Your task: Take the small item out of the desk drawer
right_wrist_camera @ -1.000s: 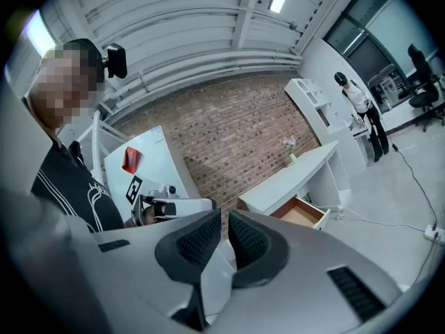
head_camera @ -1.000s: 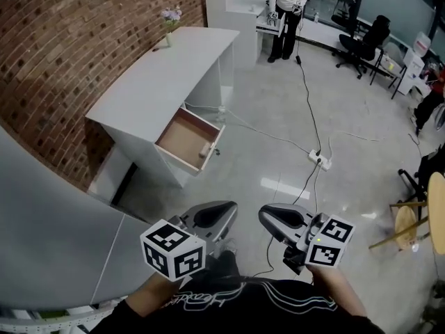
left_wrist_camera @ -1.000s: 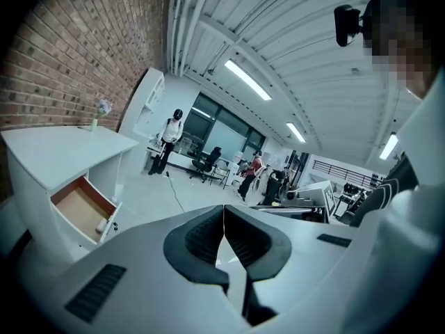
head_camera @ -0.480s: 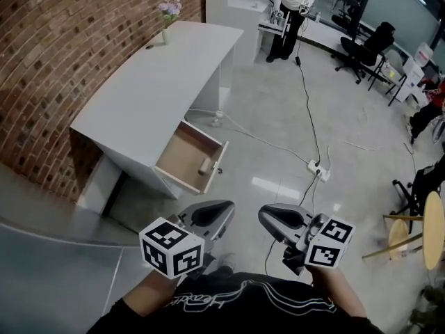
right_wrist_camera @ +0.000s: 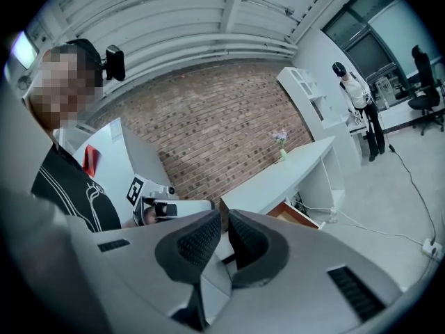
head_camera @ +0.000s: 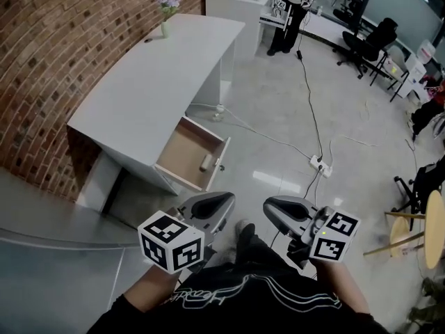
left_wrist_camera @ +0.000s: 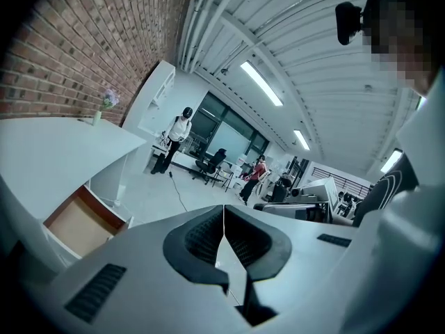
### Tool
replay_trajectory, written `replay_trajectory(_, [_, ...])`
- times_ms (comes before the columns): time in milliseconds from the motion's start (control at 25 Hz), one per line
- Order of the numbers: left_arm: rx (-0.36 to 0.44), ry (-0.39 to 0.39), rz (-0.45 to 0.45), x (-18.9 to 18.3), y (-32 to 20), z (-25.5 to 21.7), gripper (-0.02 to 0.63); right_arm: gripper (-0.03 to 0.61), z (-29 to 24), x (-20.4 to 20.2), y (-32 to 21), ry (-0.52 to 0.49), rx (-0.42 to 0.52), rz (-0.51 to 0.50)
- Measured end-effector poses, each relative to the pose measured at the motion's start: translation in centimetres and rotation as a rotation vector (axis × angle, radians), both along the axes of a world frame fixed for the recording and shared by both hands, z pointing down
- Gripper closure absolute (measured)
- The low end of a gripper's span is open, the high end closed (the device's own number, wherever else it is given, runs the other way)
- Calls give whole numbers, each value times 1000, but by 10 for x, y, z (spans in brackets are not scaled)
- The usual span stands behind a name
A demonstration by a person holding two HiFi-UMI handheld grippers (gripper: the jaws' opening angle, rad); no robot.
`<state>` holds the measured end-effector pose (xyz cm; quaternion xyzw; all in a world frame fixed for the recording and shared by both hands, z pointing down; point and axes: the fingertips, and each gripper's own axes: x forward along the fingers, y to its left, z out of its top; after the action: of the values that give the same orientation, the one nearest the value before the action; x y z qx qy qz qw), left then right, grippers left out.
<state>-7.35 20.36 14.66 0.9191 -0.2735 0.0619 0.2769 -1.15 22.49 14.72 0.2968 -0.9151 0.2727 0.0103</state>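
A white desk stands against the brick wall, and its wooden drawer is pulled open. A small pale cylinder-like item lies near the drawer's front right corner. My left gripper and right gripper are held low in front of my body, well short of the drawer, both shut with nothing between the jaws. In the left gripper view the pads meet at the left gripper and the drawer is at lower left. The right gripper view has the right gripper shut, with the desk beyond.
A vase of flowers sits on the desk's far end. A cable runs across the floor to a power strip. A person stands at the far end by office chairs. A wooden stool is at right, a grey panel at left.
The desk and open drawer have shifted in the head view as I moved toward them. Both grippers stay shut in the same place before me. A shoe now shows between them.
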Motion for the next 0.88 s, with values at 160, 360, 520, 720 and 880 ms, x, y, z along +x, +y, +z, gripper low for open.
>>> replay_trajectory(160, [-5, -21, -23, -3, -16, 3, 591, 518, 0, -1, -19, -22, -2, -11])
replay_trajectory(360, [-4, -56, -41, -2, -45, 10, 591, 518, 5, 1, -49, -40, -7, -28])
replay_trajectory(520, [-15, -84, -63, 1, -81, 22, 591, 518, 17, 7, -85, -53, -36, -44])
replay_trajectory(720, [-76, -125, -85, 4, -145, 50, 590, 517, 43, 13, -148, -62, -102, -60])
replay_trajectory(880, [-81, -183, -103, 6, -195, 67, 589, 518, 61, 15, -201, -76, -142, -82])
